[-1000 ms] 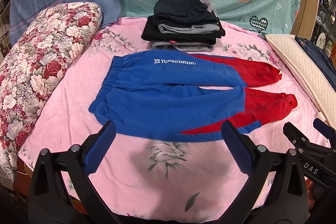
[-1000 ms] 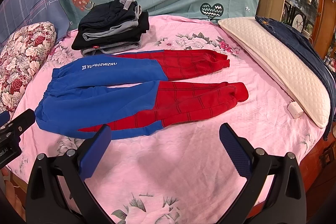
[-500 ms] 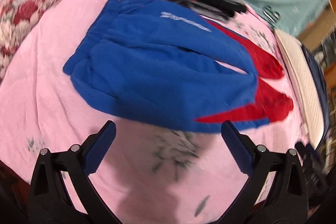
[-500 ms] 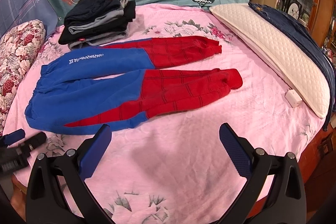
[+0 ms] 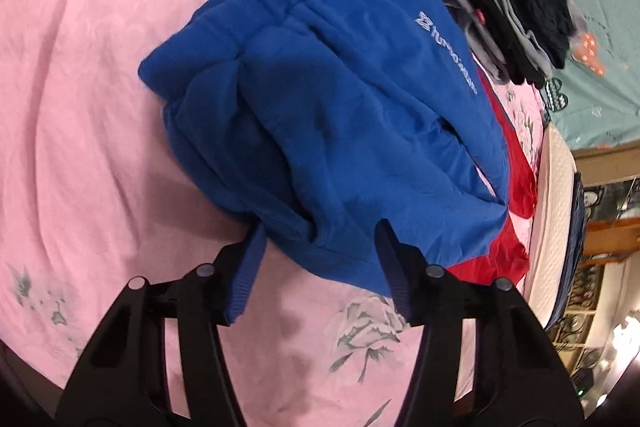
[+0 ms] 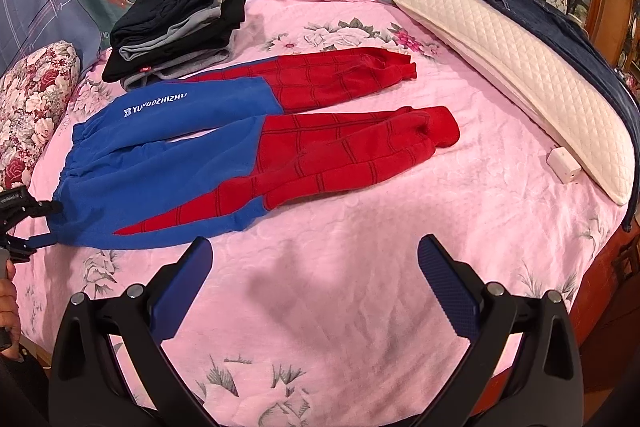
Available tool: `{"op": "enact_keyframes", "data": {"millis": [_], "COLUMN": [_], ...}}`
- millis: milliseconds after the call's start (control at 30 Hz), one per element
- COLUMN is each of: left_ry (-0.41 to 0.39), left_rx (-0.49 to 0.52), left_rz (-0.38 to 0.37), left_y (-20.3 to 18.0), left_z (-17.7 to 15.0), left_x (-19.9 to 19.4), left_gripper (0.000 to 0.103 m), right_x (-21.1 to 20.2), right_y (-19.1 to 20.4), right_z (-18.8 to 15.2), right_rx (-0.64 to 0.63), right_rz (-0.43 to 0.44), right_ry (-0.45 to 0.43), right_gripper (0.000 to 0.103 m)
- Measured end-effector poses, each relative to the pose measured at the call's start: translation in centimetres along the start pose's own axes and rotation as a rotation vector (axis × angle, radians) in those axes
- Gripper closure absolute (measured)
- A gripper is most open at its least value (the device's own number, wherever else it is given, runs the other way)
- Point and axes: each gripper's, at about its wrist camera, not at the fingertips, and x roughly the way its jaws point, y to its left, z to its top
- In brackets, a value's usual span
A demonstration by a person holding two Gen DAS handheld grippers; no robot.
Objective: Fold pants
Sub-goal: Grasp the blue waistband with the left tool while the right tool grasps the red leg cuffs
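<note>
While the pants [image 6: 224, 155] lie flat on the pink bedspread [image 6: 360, 307], the left gripper [image 5: 320, 235] sits at their blue waist corner. Its jaws have just been closing, with the fabric edge between them; a firm clamp cannot be confirmed. The right gripper [image 6: 316, 259] hovers with jaws apart, holding nothing, near the lower leg.

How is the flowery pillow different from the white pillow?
The flowery pillow has red and white roses; the white pillow is plain cream with quilted diamonds. The flowery pillow lies at the bed's left edge, the white pillow along the right edge, beside dark denim. Both rest on the pink sheet.
</note>
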Motion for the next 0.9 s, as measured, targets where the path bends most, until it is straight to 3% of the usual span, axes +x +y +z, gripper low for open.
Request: {"op": "enact_keyframes", "data": {"millis": [267,333,367,400,467,667,833,900], "left_ry": [-0.037,-0.049,-0.061,-0.054,-0.071,-0.23,-0.25,-0.247], "left_rx": [-0.082,-0.094,-0.084,-0.069,-0.102,-0.032,-0.045,-0.044], "left_rz": [-0.007,0.018,0.057,0.082,0.049,0.13,0.122,0.114], "left_y": [2.4,2.7,2.5,2.5,3.3,1.6,1.8,1.9], "left_z": [1.0,1.6,2.1,2.6,2.7,0.5,-0.1,0.1], "left_x": [-1.2,-1.2,-0.9,-0.2,-0.4,-2.5,-3.0,-3.3], "left_gripper": [0.046,0.058,0.089,0.1,0.1,0.1,0.1,0.1], "right_x": [0.3,0.4,0.6,0.8,1.4,2.1,6.5,9.5], "right_y": [-1.4,-1.7,-1.8,-1.8,-2.0,-5.3,-12.0,-13.6], "right_z": [-0.1,-0.1,-0.1,-0.1,0.1,2.4,6.0,6.8], "right_rx": [0.031,0.038,0.04,0.041,0.043,0.057,0.241,0.332], "right_rz": [-0.012,-0.019,-0.022,-0.023,-0.024,-0.038,0.083,0.18], "right_ry": [0.012,0.013,0.016,0.021,0.036,0.05,0.183,0.28], "right_gripper": [0.001,0.001,0.001,0.001,0.001,0.001,0.001,0.005]}}
